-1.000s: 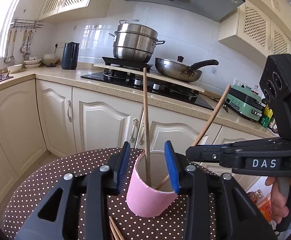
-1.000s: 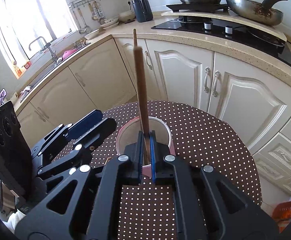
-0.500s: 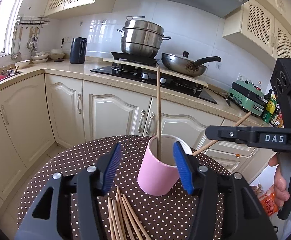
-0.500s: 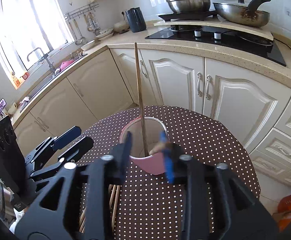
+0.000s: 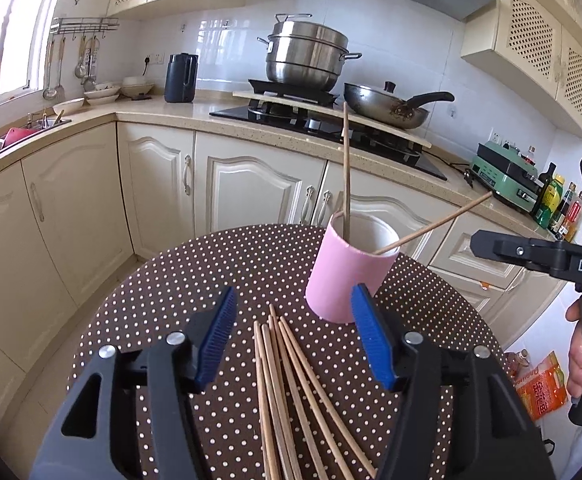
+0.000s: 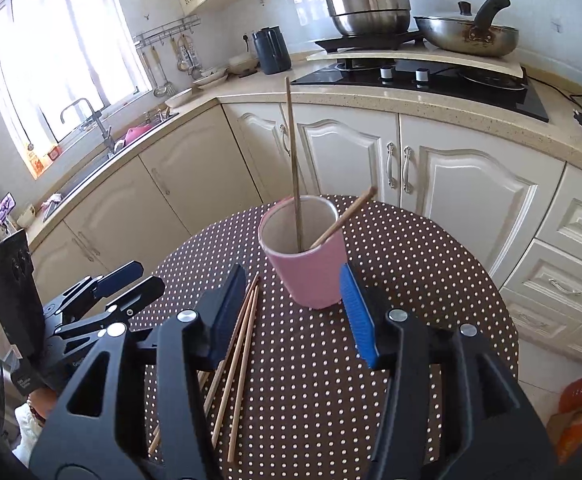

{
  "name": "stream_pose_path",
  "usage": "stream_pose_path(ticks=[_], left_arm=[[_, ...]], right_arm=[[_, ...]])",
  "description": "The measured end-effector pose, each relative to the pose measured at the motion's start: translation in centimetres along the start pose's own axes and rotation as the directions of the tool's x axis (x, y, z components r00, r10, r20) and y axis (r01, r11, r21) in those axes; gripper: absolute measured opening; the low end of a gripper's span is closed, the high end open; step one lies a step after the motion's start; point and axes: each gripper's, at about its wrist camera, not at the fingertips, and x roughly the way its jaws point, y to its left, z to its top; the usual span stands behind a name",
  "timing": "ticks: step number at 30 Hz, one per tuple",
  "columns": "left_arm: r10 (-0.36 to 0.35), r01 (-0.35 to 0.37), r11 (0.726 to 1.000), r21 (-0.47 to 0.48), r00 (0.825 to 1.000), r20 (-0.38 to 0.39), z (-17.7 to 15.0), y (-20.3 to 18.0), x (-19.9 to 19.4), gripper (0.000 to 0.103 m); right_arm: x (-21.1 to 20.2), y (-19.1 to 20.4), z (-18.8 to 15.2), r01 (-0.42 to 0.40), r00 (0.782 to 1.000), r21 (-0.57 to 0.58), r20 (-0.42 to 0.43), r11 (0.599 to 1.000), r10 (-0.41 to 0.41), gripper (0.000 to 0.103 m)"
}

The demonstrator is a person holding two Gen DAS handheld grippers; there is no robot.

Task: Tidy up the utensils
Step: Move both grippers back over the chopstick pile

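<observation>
A pink cup (image 5: 347, 276) stands on the brown polka-dot table (image 5: 211, 272). It holds two wooden chopsticks, one upright (image 5: 346, 168) and one leaning right (image 5: 439, 224). Several loose chopsticks (image 5: 291, 380) lie on the cloth in front of the cup. My left gripper (image 5: 293, 300) hovers above them, short of the cup, its jaws opening with nothing gripped. In the right wrist view the cup (image 6: 311, 276) sits just beyond my right gripper (image 6: 291, 284), which is open and empty. The left gripper (image 6: 147, 278) shows at the left there, and the right gripper (image 5: 477, 242) at the right edge of the left wrist view.
Behind the table runs a kitchen counter with cream cabinets (image 5: 243, 184), a hob with a steel steamer pot (image 5: 307, 60), a wok (image 5: 387, 106) and a dark kettle (image 5: 181, 78). The sink (image 6: 103, 152) is at the left. An orange packet (image 5: 539, 388) lies on the floor at the right.
The right gripper opened and let go of its chopstick, which now leans in the cup. Both grippers drew back from the cup. The left jaws widened, and the loose chopsticks came into view.
</observation>
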Motion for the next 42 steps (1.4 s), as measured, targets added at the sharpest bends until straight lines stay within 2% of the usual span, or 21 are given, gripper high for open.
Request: stream_pose_path(ticks=[4, 9, 12, 14, 16, 21, 23, 29, 31, 33, 42], left_arm=[[0.032, -0.033, 0.999, -0.002, 0.998, -0.044, -1.6, 0.9, 0.3, 0.059], [0.038, -0.037, 0.999, 0.008, 0.995, -0.093, -3.9, 2.1, 0.2, 0.059], [0.07, -0.067, 0.997, 0.028, 0.985, -0.158, -5.5, 2.7, 0.8, 0.059], [0.06, -0.053, 0.998, 0.038, 0.978, -0.202, -6.5, 3.0, 1.3, 0.059], [0.077, -0.063, 0.996, 0.063, 0.964, -0.255, -7.4, 3.0, 1.9, 0.059], [0.086, -0.055, 0.993, 0.108, 0.948, -0.306, -9.0, 2.8, 2.4, 0.059], [0.107, -0.07, 0.989, 0.13, 0.944, -0.311, -9.4, 2.6, 2.5, 0.059], [0.111, -0.066, 0.987, 0.145, 0.935, -0.338, -10.2, 2.4, 3.0, 0.059], [0.137, -0.092, 0.985, 0.145, 0.929, -0.344, -10.3, 2.6, 3.2, 0.059], [0.14, -0.097, 0.986, 0.137, 0.924, -0.356, -10.3, 3.0, 3.2, 0.059], [0.117, -0.108, 0.993, 0.047, 0.927, -0.357, -9.3, 5.3, 3.1, 0.059]], right_arm=[[0.5, 1.5, -1.9, -0.017, 1.0, -0.027, -0.026, 1.0, 0.016, 0.049], [2.3, 3.3, -4.5, -0.03, 0.996, -0.063, -0.084, 0.998, 0.024, 0.049], [3.8, 4.2, -6.0, -0.037, 0.991, -0.083, -0.129, 0.996, 0.026, 0.049], [5.0, 4.5, -6.6, -0.06, 0.985, -0.076, -0.165, 0.995, 0.047, 0.049], [6.1, 4.9, -7.1, -0.055, 0.98, -0.085, -0.193, 0.995, 0.038, 0.049], [8.1, 5.4, -8.5, -0.062, 0.966, -0.094, -0.256, 0.994, 0.036, 0.049], [8.6, 5.6, -8.9, -0.062, 0.962, -0.095, -0.272, 0.994, 0.034, 0.047], [9.7, 6.2, -9.2, -0.059, 0.954, -0.098, -0.3, 0.993, 0.028, 0.046], [9.7, 6.4, -9.3, -0.059, 0.953, -0.104, -0.303, 0.993, 0.025, 0.046], [9.9, 6.5, -9.3, -0.061, 0.951, -0.104, -0.307, 0.993, 0.026, 0.046], [11.4, 7.8, -8.9, -0.057, 0.943, -0.117, -0.332, 0.991, 0.015, 0.043]])
